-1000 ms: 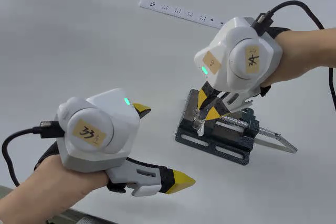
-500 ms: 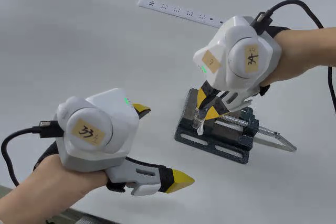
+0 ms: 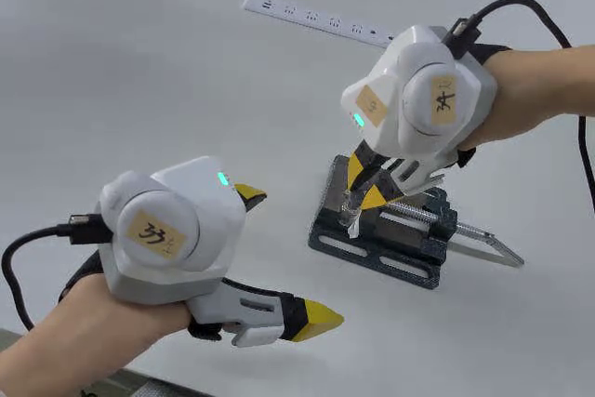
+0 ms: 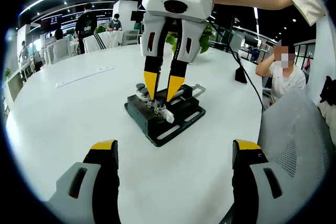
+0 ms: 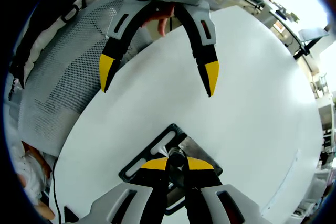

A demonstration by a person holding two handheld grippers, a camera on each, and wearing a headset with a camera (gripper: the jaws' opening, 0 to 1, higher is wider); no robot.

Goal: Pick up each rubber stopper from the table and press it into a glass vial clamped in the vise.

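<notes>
A black vise stands on the white table; a small glass vial leans in its jaws. My right gripper hangs straight over it, tips down, its jaws nearly together on a dark rubber stopper at the vial's mouth. The left gripper view shows that gripper from the front, above the vise and the vial. My left gripper is held low at the near left, open and empty, pointing toward the vise. It shows wide open in the right gripper view.
A white power strip lies at the far side of the table. The vise's screw handle sticks out to the right. A cable runs from my right gripper. A mesh chair and seated people are beyond the table edge.
My right gripper has shifted slightly up and left over the vise, and the vial under it leans more. The left gripper has stayed put.
</notes>
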